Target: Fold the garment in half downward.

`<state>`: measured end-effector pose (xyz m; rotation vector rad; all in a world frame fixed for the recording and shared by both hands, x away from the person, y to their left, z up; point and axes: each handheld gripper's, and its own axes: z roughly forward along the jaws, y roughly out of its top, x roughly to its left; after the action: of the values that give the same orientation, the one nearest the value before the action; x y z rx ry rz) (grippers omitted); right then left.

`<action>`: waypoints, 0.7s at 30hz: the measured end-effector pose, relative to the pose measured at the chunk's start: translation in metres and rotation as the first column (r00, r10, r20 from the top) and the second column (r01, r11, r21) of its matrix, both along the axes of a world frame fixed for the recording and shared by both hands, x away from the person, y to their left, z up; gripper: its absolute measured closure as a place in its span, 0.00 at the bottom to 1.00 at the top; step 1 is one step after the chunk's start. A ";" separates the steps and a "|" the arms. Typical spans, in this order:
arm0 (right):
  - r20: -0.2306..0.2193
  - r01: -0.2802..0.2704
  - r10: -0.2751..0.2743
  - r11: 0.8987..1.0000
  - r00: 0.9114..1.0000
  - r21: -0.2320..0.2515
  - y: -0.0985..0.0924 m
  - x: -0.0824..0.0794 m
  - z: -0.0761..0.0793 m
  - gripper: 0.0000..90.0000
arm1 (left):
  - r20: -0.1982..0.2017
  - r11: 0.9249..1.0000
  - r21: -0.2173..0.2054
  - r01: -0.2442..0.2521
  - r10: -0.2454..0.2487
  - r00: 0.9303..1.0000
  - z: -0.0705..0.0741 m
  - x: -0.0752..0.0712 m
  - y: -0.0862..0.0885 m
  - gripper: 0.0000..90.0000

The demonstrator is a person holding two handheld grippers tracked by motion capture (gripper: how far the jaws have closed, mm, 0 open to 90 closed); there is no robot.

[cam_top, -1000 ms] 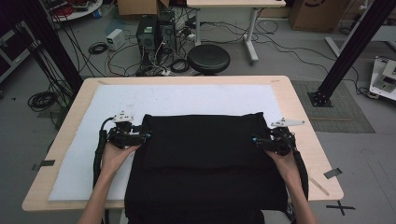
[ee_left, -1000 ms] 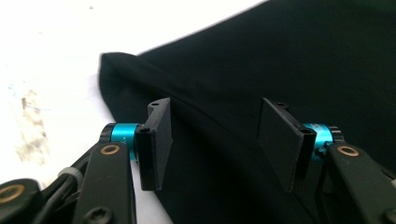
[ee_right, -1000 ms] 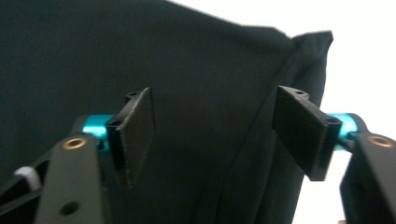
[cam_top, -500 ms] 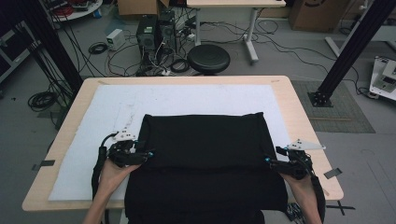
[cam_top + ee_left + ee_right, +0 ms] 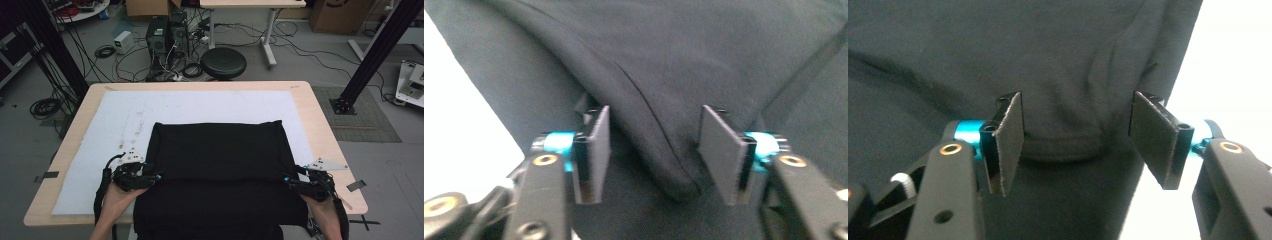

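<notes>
Black cloth [image 5: 220, 170] spread flat over the white sheet [image 5: 120, 120] on the bench [image 5: 75, 130], near edge hanging off toward the person.

Left claw [image 5: 156, 177] down at the cloth's left edge, right claw [image 5: 287, 181] at the right edge, both level with a fold line running across the fabric.

Left claw [image 5: 651, 145]: jaws roughly half apart, just been closing in, a raised ridge of dark cloth sitting between the pads [image 5: 596, 150], no squeeze on it yet, gaps showing on both sides.

Right claw [image 5: 1075, 145]: same story, jaws partway open and just been narrowing, a rounded fold of fabric lying between the pads [image 5: 1153, 135], neither pad pressing on it. White sheet visible just beyond the cloth's edge in the right gripper view.
</notes>
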<state>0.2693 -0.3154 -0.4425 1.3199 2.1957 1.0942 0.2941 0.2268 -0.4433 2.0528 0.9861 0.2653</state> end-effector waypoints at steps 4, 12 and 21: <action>-0.025 -0.010 0.009 1.000 1.000 -0.026 0.006 0.005 -0.005 0.58 | 0.005 0.999 -0.004 0.033 -0.033 0.999 -0.004 -0.001 -0.001 0.72; 0.003 -0.026 0.026 1.000 1.000 0.007 0.003 -0.002 -0.005 0.92 | 0.056 0.999 -0.032 0.029 -0.027 0.998 0.000 -0.010 0.005 0.96; 0.013 -0.075 0.075 0.997 0.997 0.030 -0.007 -0.027 -0.007 0.93 | 0.078 0.996 -0.057 0.061 -0.057 0.995 0.000 -0.032 0.011 0.96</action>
<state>0.2424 -0.3226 -0.4500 1.2493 2.2446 1.1640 0.2625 0.2374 -0.4429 1.9991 0.8757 0.2777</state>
